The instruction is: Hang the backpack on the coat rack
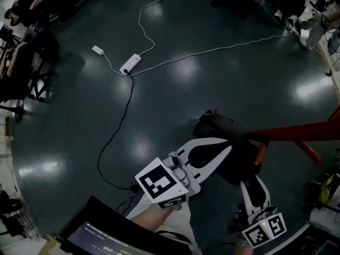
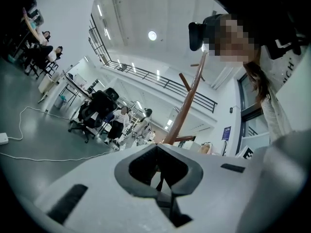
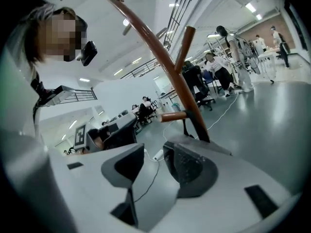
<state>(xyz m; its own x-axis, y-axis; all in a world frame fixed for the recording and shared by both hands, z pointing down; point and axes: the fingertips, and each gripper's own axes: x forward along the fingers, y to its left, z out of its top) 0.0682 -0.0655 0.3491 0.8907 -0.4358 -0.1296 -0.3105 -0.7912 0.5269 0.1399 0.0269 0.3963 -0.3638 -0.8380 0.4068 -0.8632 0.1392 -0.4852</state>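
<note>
Black fabric backpack [image 1: 223,134]: soft, slumped, matte. It's bunched against the red-brown wooden coat rack [image 1: 297,133], with its long axis slanting down toward the orange-brown round peg [image 1: 259,153] just beside it. Can't tell if any loop is over that peg.

Your left gripper [image 1: 226,149] is at the bag. Its jaws meet tip to tip, and a thin dark strap [image 2: 159,179] shows in the slot between the pads. I judge it pinched there, with the bag hanging below out of that gripper's view.

Your right gripper [image 1: 254,182] is just short of the bag, pointing at it and the peg. Its jaws are well apart with nothing between them, only the glossy dark floor [image 1: 212,73].

Next move likely turns on lifting the strap over the peg, and the left is the nearer gripper. A limp strap could slip off.
</note>
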